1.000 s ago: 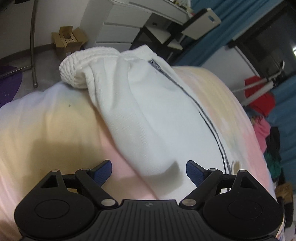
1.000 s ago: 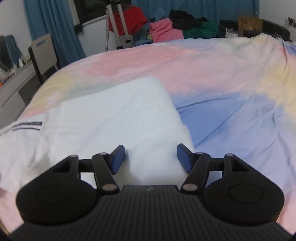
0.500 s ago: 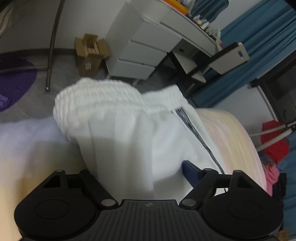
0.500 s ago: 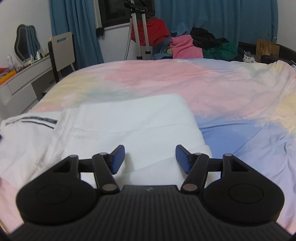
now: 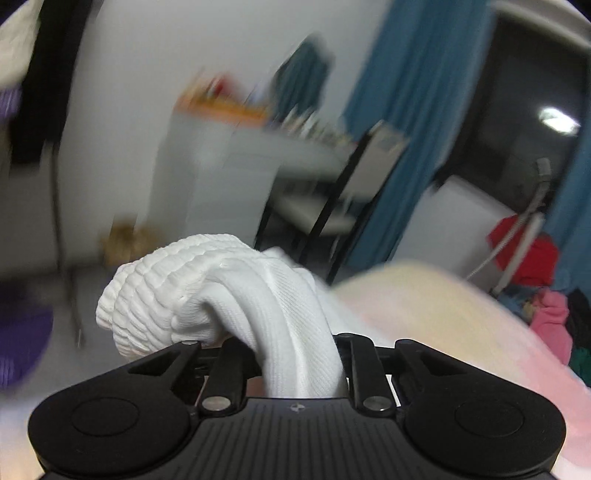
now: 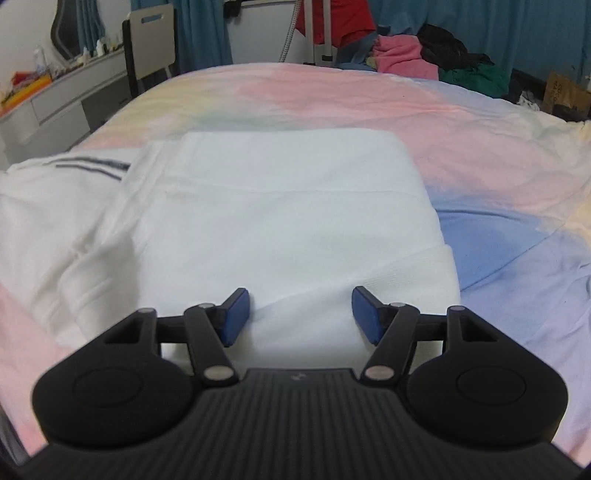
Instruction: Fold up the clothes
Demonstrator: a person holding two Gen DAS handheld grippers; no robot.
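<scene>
A white knit garment lies on the pastel bed sheet (image 6: 369, 96). In the right wrist view its folded body (image 6: 280, 206) spreads flat ahead, with a dark-striped part (image 6: 92, 164) at the left. My right gripper (image 6: 300, 314) is open, its blue pads on either side of the garment's near edge. In the left wrist view my left gripper (image 5: 295, 354) is shut on a bunched sleeve (image 5: 280, 314), whose ribbed cuff (image 5: 155, 295) hangs over to the left, lifted off the bed. The pads are hidden by cloth.
A white desk with drawers (image 5: 236, 162) and a chair (image 5: 351, 192) stand left of the bed. Blue curtains (image 5: 406, 110) and a tripod with red cloth (image 6: 332, 22) stand behind. A heap of coloured clothes (image 6: 436, 59) lies at the bed's far end.
My left gripper closed on the sleeve and lifted it, swinging the view up towards the room. My right gripper stayed open and edged forward over the folded garment.
</scene>
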